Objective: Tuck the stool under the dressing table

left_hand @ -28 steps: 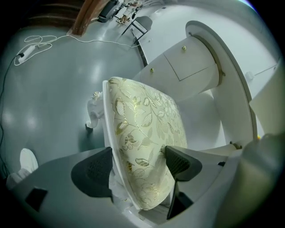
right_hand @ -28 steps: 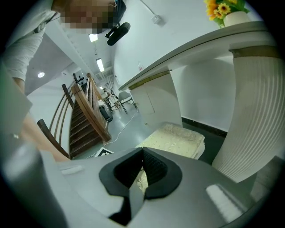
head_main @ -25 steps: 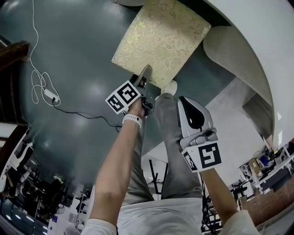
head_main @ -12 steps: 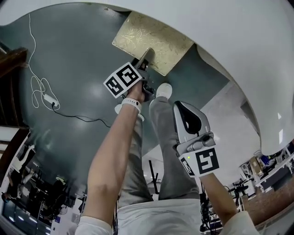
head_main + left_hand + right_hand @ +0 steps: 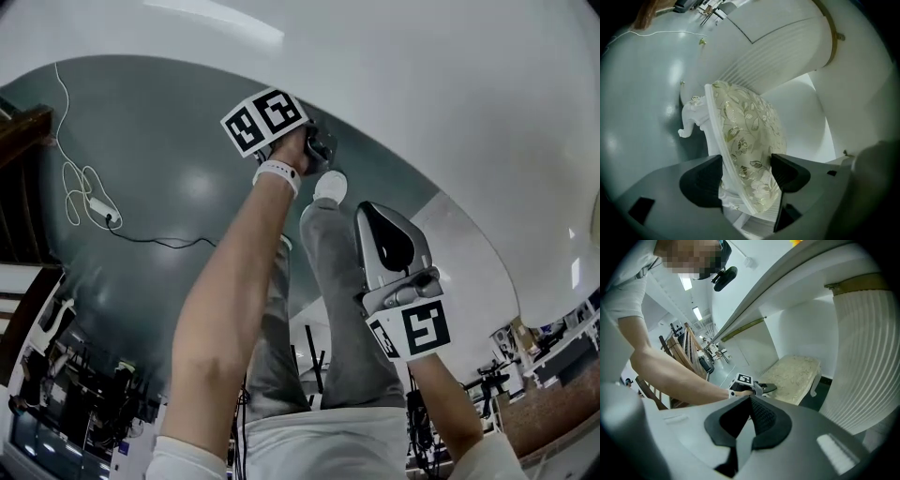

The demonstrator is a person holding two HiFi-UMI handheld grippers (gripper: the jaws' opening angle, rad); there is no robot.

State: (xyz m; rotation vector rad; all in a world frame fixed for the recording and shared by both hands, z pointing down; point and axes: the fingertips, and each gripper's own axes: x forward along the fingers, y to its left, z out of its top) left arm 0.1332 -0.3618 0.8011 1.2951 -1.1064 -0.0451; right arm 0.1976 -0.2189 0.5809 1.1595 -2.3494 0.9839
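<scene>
The stool (image 5: 745, 136) has a pale gold floral cushion and white carved legs. In the right gripper view the stool (image 5: 797, 376) stands beneath the white dressing table (image 5: 797, 291), beside its fluted side (image 5: 867, 362). My left gripper (image 5: 746, 171) has the seat's near edge between its jaws, which are closing, with pads against rim and cushion. In the head view the left gripper (image 5: 319, 150) reaches under the table top (image 5: 422, 112), which hides the stool. My right gripper (image 5: 380, 214) hangs back over the person's leg, shut and empty, pads together (image 5: 751, 416).
A white cable with an adapter (image 5: 94, 192) lies on the grey-green floor (image 5: 159, 216) at the left. Dark wooden furniture (image 5: 23, 122) stands at the far left edge. The person's shoe (image 5: 331, 185) sits just behind the left gripper.
The left gripper has travelled forward with the stool, whose gold seat has slid out of the head view beneath the table top. The right gripper has drifted forward a little.
</scene>
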